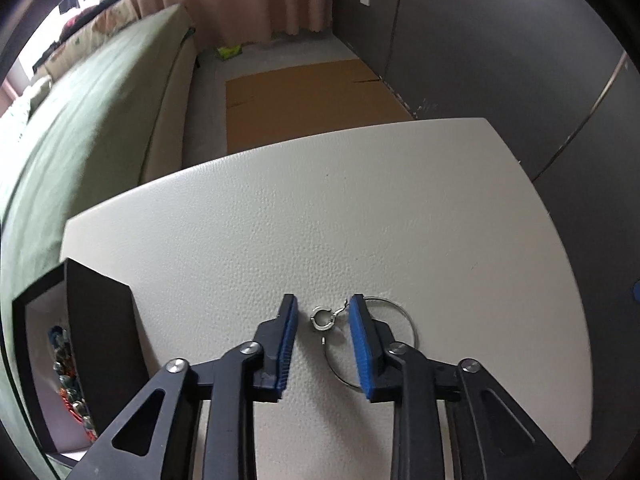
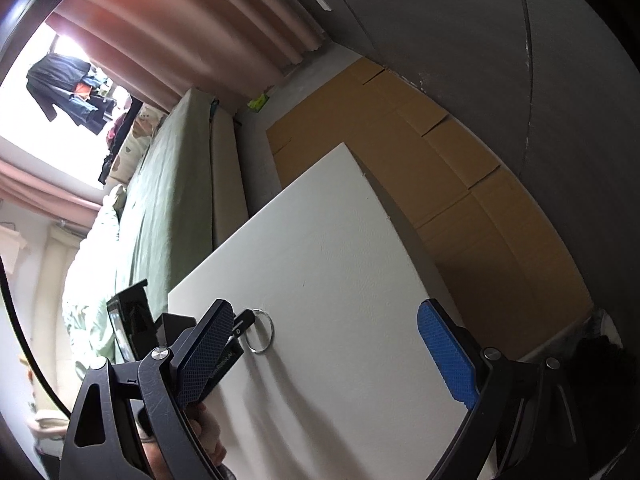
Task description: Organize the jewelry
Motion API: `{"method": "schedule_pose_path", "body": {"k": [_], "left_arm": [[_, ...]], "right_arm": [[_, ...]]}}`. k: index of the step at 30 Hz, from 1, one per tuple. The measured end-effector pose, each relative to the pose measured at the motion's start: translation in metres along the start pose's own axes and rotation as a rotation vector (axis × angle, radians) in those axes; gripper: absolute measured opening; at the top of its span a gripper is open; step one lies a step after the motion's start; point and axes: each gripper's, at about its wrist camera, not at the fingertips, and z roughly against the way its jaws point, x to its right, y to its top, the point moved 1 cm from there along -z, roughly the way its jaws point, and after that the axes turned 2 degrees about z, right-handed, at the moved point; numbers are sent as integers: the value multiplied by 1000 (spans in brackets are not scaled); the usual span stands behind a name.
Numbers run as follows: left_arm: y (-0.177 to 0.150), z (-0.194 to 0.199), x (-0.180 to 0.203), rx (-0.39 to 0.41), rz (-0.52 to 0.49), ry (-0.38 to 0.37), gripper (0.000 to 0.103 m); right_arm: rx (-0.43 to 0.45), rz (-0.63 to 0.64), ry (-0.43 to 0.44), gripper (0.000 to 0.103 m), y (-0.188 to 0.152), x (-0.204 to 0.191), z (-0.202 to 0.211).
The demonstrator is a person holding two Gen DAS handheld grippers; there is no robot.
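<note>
On the white table [image 1: 280, 220] there's a thin silver bracelet [image 1: 408, 316] lying flat, its chunky clasp [image 1: 321, 317] sitting right between the blue pads [image 1: 289, 340] of the left gripper [image 1: 323, 344]. Jaws are partly open, straddling the clasp, not gripping anything. The right pad covers part of the hoop. Off to the left is a black jewelry box [image 1: 96, 328] with colorful beads [image 1: 70, 384] inside. The right gripper [image 2: 324, 356] hangs tilted over the table, jaws spread wide, holding nothing, with the bracelet just beside its left finger.
</note>
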Motion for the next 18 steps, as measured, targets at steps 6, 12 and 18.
{"method": "schedule_pose_path", "body": {"k": [6, 12, 18], "left_arm": [[-7, 7, -7, -8, 9, -37, 13], [-15, 26, -22, 18, 61, -104, 13], [-25, 58, -51, 91, 141, -156, 13]], "right_arm": [[-2, 9, 2, 94, 0, -5, -2], [-17, 29, 1, 94, 1, -15, -12], [-42, 67, 14, 94, -5, -36, -26]]}}
